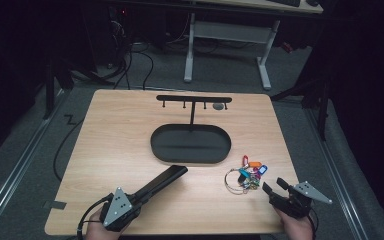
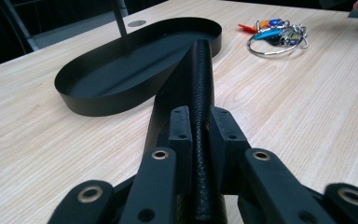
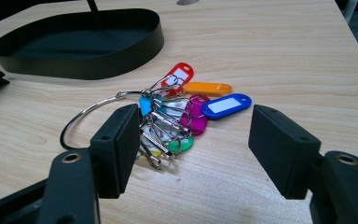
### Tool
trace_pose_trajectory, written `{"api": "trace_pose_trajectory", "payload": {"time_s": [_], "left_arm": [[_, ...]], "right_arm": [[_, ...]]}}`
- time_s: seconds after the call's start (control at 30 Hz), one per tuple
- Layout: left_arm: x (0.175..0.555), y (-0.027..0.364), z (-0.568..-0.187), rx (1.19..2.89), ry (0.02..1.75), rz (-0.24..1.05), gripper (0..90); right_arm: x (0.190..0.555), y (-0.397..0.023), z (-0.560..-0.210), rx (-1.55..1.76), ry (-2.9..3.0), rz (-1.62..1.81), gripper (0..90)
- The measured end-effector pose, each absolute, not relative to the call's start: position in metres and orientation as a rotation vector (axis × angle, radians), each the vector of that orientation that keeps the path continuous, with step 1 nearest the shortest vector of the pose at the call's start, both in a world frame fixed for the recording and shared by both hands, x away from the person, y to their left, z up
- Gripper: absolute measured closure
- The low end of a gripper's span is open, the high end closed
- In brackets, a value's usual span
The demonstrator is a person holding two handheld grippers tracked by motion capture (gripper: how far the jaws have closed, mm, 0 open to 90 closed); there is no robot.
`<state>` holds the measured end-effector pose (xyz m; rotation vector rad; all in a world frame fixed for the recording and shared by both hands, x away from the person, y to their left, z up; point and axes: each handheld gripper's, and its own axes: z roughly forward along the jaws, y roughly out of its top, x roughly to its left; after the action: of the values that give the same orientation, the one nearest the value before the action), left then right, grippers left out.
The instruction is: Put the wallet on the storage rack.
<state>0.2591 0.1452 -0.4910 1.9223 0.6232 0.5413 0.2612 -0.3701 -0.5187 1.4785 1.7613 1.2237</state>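
A light wood-grain table (image 1: 130,145) carries everything here. At the lower left of the high view the left gripper (image 1: 139,197) is clamped on a long black case (image 1: 162,181) with a pebbled, leather-like surface; the case slants up toward the frame's centre, its far end just short of the tray. In the left gripper view the two jaws press on both sides of the case (image 2: 200,93), which runs up the middle of the frame. No brand or lettering can be read on it.

In the middle of the high view sits a black oval tray (image 1: 190,145) with a low wall; a thin post rises from its far side to a black crossbar (image 1: 194,99) with small pegs hanging under it.

At the lower right of the high view the right gripper (image 1: 275,187) has its jaws spread wide and holds nothing. Just beside it, toward the centre, lies a key-tag bunch (image 1: 247,172) on a big wire ring. In the right gripper view the bunch (image 3: 177,116) lies between and just beyond the open jaws: red, orange, blue, magenta, green and cyan plastic tags. The white label windows on the red and blue tags appear blank.
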Motion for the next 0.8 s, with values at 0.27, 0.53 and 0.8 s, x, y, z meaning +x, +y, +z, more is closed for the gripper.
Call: {"api": "trace_pose_trajectory", "payload": {"time_s": [0.27, 0.53, 0.8], "left_arm": [[0.255, 0.141, -0.487, 1.891, 0.606, 0.451, 80.7], [0.251, 0.139, -0.484, 1.87, 0.602, 0.421, 80.8], [0.255, 0.147, -0.485, 1.833, 0.654, 0.409, 80.8]], "right_arm": [[0.259, -0.375, -0.518, 1.489, 1.749, 1.23, 34.0], [0.261, -0.374, -0.518, 1.477, 1.758, 1.229, 34.0], [0.261, -0.373, -0.519, 1.478, 1.761, 1.229, 34.0]]}}
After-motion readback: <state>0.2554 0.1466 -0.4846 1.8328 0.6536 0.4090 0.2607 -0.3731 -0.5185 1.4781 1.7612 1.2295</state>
